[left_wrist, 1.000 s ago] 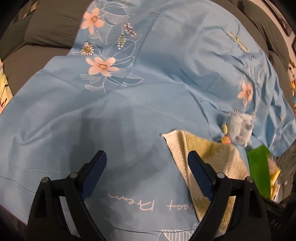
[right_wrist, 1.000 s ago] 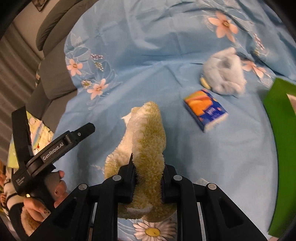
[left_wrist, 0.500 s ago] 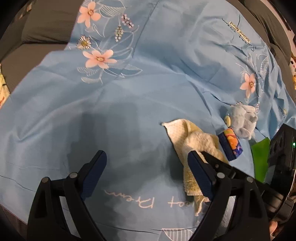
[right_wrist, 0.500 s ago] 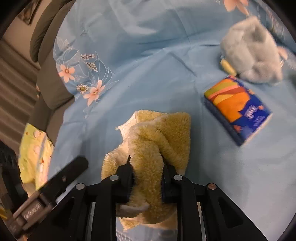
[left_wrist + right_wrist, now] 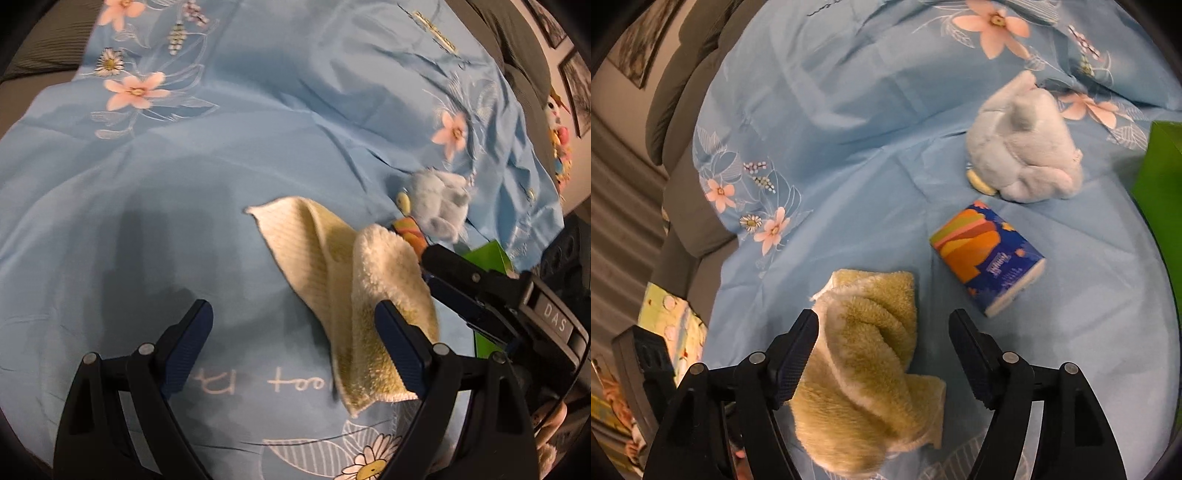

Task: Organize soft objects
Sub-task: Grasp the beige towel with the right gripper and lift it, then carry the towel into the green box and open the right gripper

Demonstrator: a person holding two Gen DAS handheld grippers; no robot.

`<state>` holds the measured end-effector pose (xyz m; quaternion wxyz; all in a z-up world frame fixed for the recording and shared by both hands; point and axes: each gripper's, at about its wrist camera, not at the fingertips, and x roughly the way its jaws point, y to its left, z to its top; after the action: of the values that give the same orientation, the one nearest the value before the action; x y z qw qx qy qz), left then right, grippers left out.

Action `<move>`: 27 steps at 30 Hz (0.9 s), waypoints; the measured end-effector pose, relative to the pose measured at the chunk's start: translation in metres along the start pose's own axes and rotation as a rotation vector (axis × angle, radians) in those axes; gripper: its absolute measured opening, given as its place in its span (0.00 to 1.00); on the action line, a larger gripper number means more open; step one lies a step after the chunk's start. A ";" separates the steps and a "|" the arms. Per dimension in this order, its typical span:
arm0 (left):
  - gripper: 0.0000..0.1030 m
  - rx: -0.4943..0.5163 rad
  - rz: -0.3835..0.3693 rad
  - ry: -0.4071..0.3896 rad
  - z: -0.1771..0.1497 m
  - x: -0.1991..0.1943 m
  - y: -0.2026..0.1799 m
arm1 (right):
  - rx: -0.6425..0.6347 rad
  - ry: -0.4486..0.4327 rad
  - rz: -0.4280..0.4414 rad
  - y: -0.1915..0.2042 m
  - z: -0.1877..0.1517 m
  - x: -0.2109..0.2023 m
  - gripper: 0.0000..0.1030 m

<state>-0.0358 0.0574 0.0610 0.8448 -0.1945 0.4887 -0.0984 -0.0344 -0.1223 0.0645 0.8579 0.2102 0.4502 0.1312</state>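
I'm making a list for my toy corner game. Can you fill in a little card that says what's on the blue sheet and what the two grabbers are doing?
surface: blue flowered sheet
towel: yellow towel, crumpled, lying on the sheet
toy: pale blue plush toy, beyond the towel
packet: orange and blue tissue packet, between towel and toy
right gripper: jaws just opened, towel between them, not pinched
left gripper: open, holding nothing

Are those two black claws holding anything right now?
No. The right gripper has just been opening, with the crumpled fluffy yellow towel loose between its fingers on the blue floral sheet. The left gripper is open and empty.
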 end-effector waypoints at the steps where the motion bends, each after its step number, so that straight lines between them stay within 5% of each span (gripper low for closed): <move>1: 0.86 -0.001 -0.006 0.005 0.000 0.002 -0.001 | 0.005 0.003 0.002 -0.002 0.001 -0.001 0.72; 10: 0.86 0.060 0.017 0.035 -0.004 0.030 -0.017 | 0.012 0.132 0.042 -0.009 -0.006 0.042 0.71; 12: 0.84 0.078 0.003 0.036 -0.002 0.035 -0.020 | -0.012 0.113 0.041 -0.004 -0.007 0.044 0.59; 13: 0.80 0.090 -0.002 0.023 -0.002 0.036 -0.022 | -0.015 0.118 0.047 -0.003 -0.007 0.045 0.54; 16: 0.46 0.092 -0.079 0.034 0.000 0.041 -0.028 | 0.002 0.124 0.049 -0.007 -0.007 0.048 0.39; 19: 0.24 0.097 -0.162 0.039 -0.001 0.037 -0.037 | 0.060 0.129 0.093 -0.017 -0.006 0.046 0.37; 27: 0.23 0.280 -0.260 -0.089 -0.006 -0.006 -0.116 | 0.059 -0.056 0.061 -0.016 -0.001 -0.024 0.37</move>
<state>-0.0411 -0.0465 0.1126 0.8646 -0.1407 0.4029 -0.2652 -0.0482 -0.1460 0.0740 0.8591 0.2525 0.4233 0.1380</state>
